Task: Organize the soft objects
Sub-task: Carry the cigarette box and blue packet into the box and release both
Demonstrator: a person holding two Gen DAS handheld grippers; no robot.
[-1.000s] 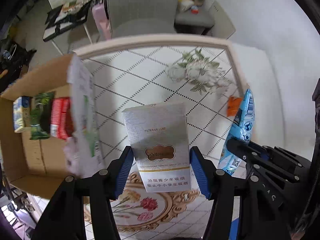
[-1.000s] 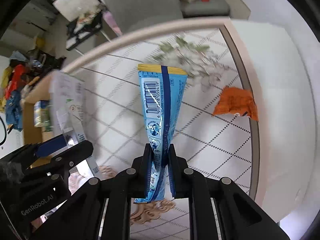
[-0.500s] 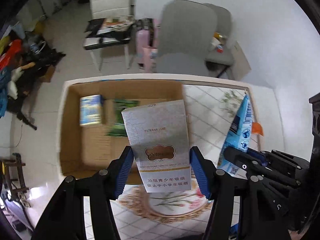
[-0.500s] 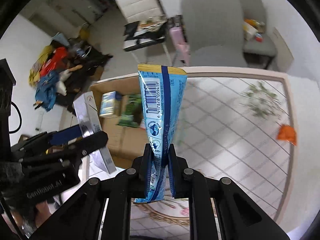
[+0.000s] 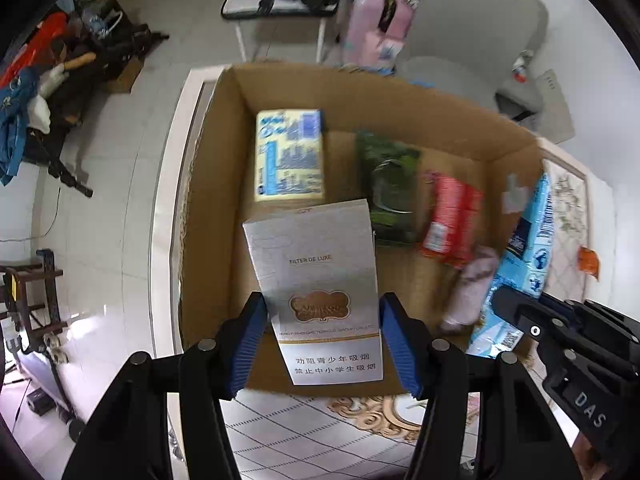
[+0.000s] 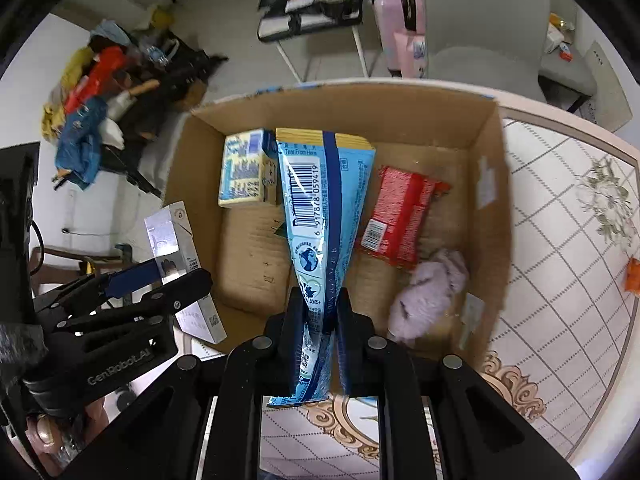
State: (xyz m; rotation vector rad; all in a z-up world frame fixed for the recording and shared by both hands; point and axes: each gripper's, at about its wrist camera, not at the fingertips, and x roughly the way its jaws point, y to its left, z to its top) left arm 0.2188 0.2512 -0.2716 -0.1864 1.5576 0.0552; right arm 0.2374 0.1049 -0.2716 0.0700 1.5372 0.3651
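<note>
Two grippers, each clamped on an item, hang above an open carton.

The left gripper (image 5: 322,340) pinches a silver pack (image 5: 316,276) between its blue pads, over the carton's (image 6: 494,216) near left part. The right gripper (image 6: 318,322) is squeezed tight on a blue pouch (image 6: 320,216) over the carton's middle. Inside lie a yellow pack (image 6: 244,172), a green packet (image 5: 390,188), a red packet (image 6: 400,220) and a lilac cloth (image 6: 428,292); an orange wrapper (image 6: 633,276) sits well apart on the table (image 6: 560,208).

Grey chair (image 5: 472,36) and pink suitcase (image 6: 394,20) on pale tiled floor (image 5: 100,184).
</note>
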